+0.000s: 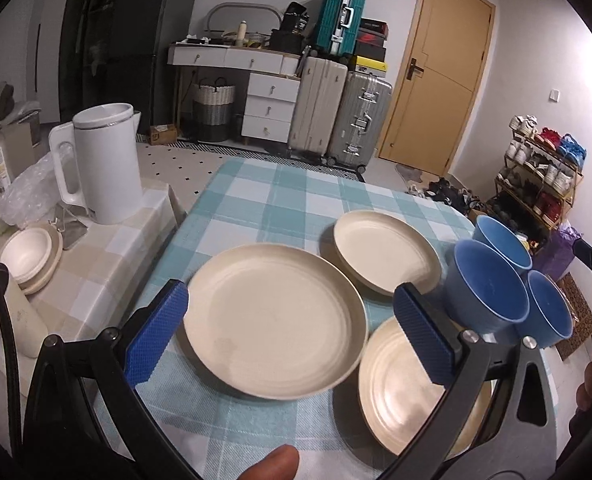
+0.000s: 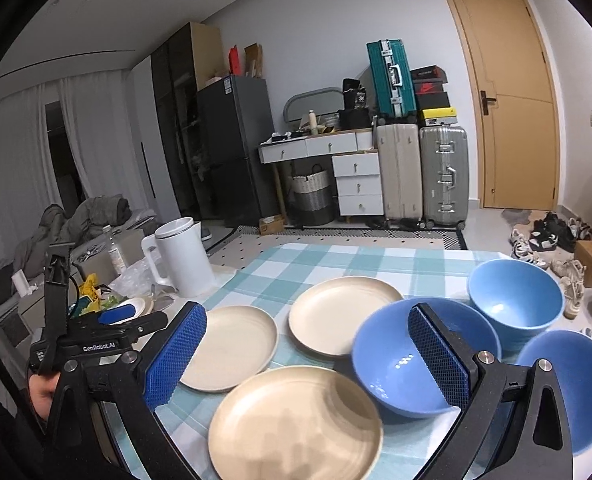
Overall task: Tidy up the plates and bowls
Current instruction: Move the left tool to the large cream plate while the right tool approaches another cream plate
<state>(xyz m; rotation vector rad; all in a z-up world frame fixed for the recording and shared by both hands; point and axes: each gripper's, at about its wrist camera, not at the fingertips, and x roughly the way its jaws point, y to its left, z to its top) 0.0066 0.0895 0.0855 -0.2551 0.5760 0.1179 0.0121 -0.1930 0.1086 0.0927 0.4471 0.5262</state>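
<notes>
Three cream plates lie on the teal checked tablecloth point(image 1: 256, 188): a big near one point(image 1: 274, 320), a farther one point(image 1: 385, 250) and a third point(image 1: 391, 384) partly behind my finger. Three blue bowls point(image 1: 485, 284) point(image 1: 499, 240) point(image 1: 547, 304) are grouped to the right. My left gripper point(image 1: 292, 334) is open above the big plate, its fingers on either side. My right gripper point(image 2: 307, 356) is open over the gap between the nearest plate point(image 2: 296, 420) and the closest bowl point(image 2: 411, 360), holding nothing.
A white kettle point(image 1: 104, 164) and a stack of cream dishes point(image 1: 28, 258) sit on the lower side table at left, beside a plastic bag point(image 1: 24, 192). Suitcases point(image 1: 359, 124), drawers, a door and a shoe rack point(image 1: 539, 176) stand beyond the table's far edge.
</notes>
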